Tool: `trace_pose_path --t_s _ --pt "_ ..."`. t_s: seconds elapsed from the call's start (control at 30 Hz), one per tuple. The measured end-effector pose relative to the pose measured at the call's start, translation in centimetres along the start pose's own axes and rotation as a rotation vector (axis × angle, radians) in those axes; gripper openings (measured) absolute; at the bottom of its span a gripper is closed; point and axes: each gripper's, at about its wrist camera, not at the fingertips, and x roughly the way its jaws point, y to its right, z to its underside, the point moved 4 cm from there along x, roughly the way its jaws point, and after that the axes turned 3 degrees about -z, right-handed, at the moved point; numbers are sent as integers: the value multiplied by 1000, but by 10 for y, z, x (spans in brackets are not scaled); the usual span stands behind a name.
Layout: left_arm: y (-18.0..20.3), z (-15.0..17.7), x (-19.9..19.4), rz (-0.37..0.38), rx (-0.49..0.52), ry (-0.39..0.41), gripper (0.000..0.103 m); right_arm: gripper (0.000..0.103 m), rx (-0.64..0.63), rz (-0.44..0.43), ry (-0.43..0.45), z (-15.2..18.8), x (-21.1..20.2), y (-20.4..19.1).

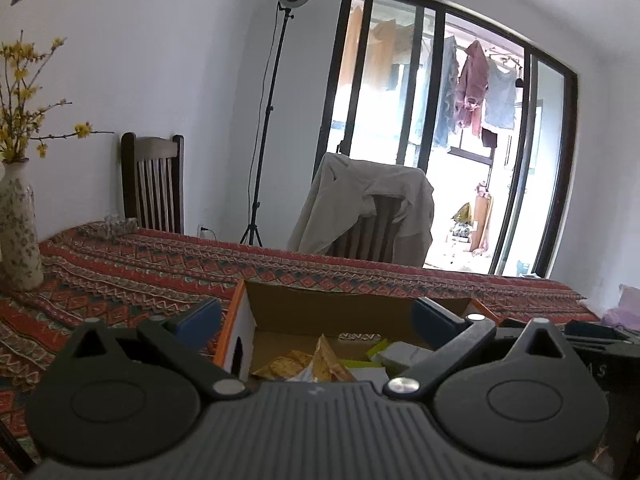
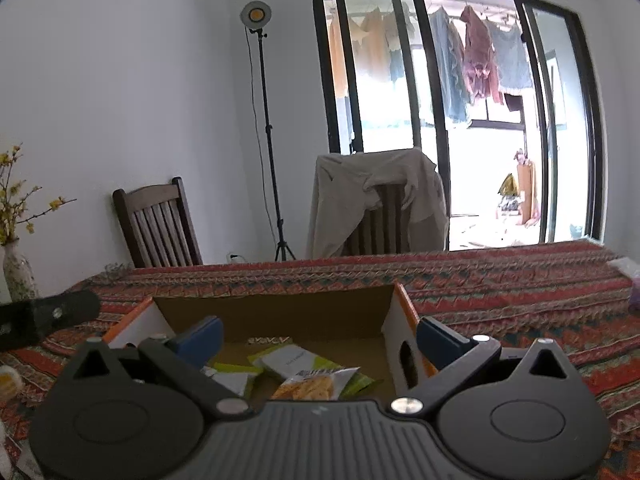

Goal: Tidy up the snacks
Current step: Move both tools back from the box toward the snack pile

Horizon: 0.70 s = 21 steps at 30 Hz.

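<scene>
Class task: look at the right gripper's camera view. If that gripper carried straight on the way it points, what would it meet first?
Probably the snack packets in the open cardboard box, or the box's far wall; depth is hard to judge. The right gripper is open and holds nothing.

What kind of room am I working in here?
Most likely a home dining room. A table under a patterned cloth has wooden chairs behind it, a flower vase stands on it, and a glass door opens onto a balcony with laundry drying.
</scene>
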Motion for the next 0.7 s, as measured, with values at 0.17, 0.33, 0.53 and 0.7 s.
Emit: trace_pose_path --t_s 0.17,0.33,0.53,0.7 --pt "-12 5 -21 -6 -4 -1 103 103 -8 -9 -11 5 -19 -6" --pt "-29 19 -36 -23 -4 -28 103 103 -13 -21 -25 16 -40 -11" --pt "-54 40 -56 -44 3 -59 103 103 -34 -45 -48 34 -65 -20" --pt "-72 63 -68 -58 8 -98 103 103 -38 -39 -86 53 -79 -26"
